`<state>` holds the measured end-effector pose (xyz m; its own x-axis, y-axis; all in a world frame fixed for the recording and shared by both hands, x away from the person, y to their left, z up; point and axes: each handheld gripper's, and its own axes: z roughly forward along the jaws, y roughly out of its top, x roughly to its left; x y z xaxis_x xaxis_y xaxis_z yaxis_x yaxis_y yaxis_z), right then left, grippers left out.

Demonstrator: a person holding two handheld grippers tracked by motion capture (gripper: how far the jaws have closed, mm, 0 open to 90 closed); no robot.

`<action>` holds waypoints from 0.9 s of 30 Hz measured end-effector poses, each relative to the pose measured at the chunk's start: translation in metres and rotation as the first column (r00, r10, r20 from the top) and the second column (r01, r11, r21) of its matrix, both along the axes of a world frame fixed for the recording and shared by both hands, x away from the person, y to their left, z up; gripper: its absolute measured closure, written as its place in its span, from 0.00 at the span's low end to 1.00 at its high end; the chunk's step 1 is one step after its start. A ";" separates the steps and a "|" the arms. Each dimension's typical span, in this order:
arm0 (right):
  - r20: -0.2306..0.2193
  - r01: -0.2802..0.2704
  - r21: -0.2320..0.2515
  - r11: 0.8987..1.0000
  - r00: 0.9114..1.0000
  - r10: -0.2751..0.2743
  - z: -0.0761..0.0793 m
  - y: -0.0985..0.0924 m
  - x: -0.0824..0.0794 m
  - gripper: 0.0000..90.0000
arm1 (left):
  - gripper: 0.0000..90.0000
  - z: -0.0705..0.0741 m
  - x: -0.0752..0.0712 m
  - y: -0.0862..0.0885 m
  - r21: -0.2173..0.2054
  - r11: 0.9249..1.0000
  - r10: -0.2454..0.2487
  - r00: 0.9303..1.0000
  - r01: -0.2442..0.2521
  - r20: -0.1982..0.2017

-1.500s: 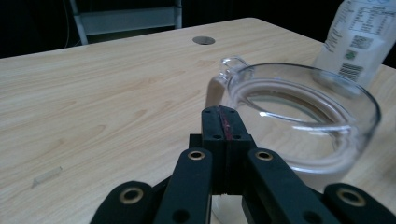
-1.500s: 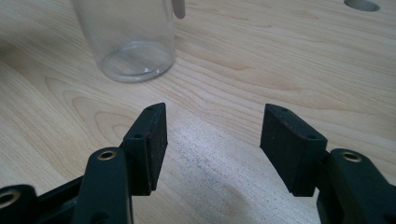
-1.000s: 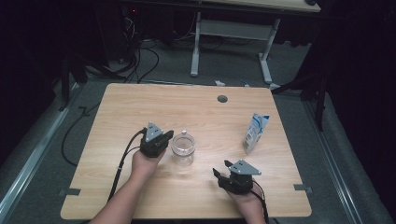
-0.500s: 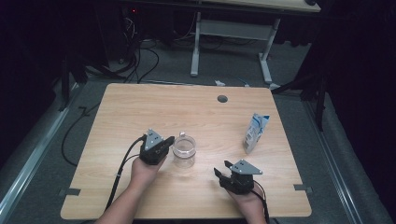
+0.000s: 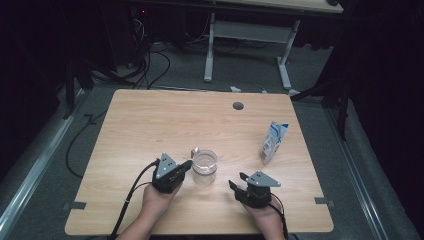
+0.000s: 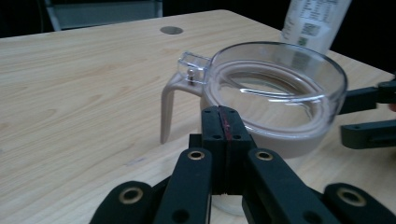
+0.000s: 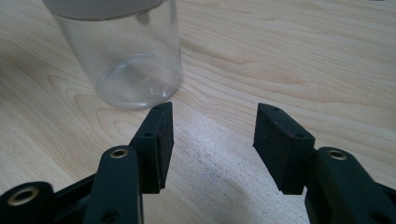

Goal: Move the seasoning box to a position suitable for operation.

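Observation:
A clear jar (image 5: 204, 163) with a beige collar, a side handle and an open top stands on the wooden table (image 5: 165, 115) between my two grippers. My left gripper (image 5: 186, 164) is shut with nothing between its pads, and its tip is right at the jar's collar (image 6: 280, 142). In the left gripper view the left gripper (image 6: 224, 116) points at the jar (image 6: 275, 93). My right gripper (image 5: 237, 181) lies low to the jar's right. The right gripper (image 7: 212, 126) is open, its jaws have just been closing slightly over bare wood, and the jar (image 7: 126, 60) stands ahead.
A blue and white carton (image 5: 274, 142) stands upright near the table's right edge. A round cable hole (image 5: 238, 105) sits at the far middle. Cables trail from both grippers over the near edge. A desk frame and cables stand beyond the table.
My left hand has drawn back toward the near edge. The jar sits slightly nearer and more to the right. The right hand has stayed put.

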<state>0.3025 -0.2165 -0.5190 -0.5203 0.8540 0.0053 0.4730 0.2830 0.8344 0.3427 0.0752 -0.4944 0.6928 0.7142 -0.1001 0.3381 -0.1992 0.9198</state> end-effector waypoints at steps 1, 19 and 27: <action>-0.001 0.001 -0.001 1.000 1.000 -0.001 0.000 0.000 0.000 0.53 | 1.00 0.000 -0.002 -0.002 0.001 1.000 -0.007 1.000 0.007 0.001; 0.019 0.002 0.013 1.000 1.000 -0.002 0.000 0.001 -0.001 0.68 | 0.89 -0.003 -0.015 0.027 0.054 0.998 0.019 1.000 -0.019 -0.002; 0.080 0.025 0.014 1.000 0.996 -0.026 0.004 0.017 -0.002 0.96 | 0.71 -0.011 -0.022 0.084 0.062 0.996 0.069 0.994 -0.065 -0.079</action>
<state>0.3007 -0.1995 -0.5154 -0.4972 0.8673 -0.0247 0.4113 0.2607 0.8734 0.3209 0.1588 -0.5055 0.6345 0.7650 -0.1103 0.4257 -0.2268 0.8760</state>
